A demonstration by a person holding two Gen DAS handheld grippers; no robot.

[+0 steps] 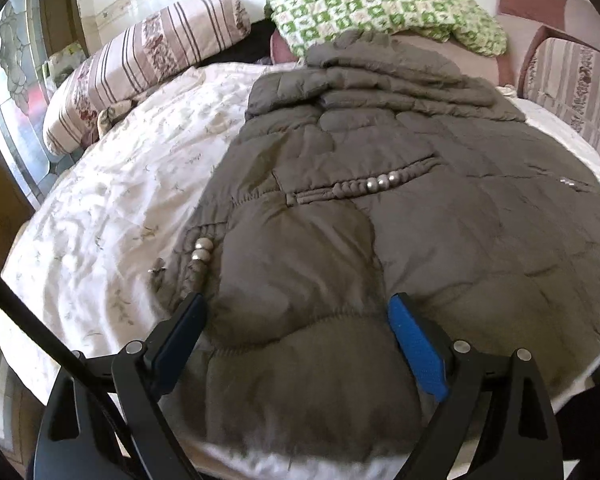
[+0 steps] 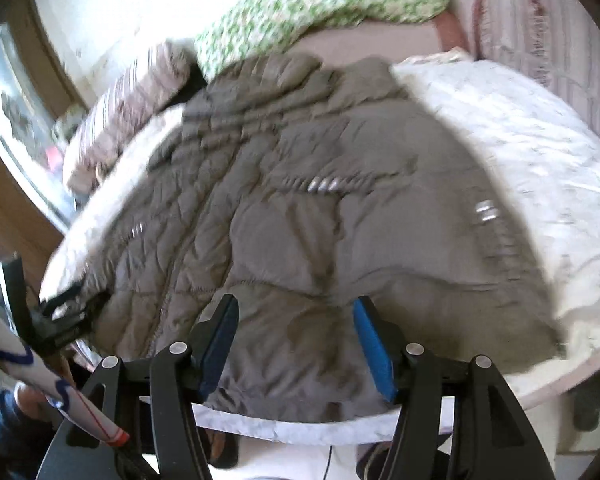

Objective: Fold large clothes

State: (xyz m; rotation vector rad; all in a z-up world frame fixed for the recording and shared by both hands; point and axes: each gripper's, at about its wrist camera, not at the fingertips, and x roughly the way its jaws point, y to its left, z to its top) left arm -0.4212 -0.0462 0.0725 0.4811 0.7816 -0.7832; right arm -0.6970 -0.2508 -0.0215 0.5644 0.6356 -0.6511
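Both claws, left gripper (image 1: 296, 344) and right gripper (image 2: 296, 340), hang open and empty over the puffy grey-brown quilted coat (image 1: 380, 220), soft, bulky, slippery-looking, best pinched at the hem at frame bottom.

A: What lies ahead of the right gripper (image 2: 294, 340)?
B: A brown quilted puffer jacket (image 2: 320, 216) spread on a white bedsheet (image 2: 520, 152); the blue-padded jaws stand apart above its near hem.
A: Beyond it?
B: A green patterned blanket (image 2: 320, 4), blurred.
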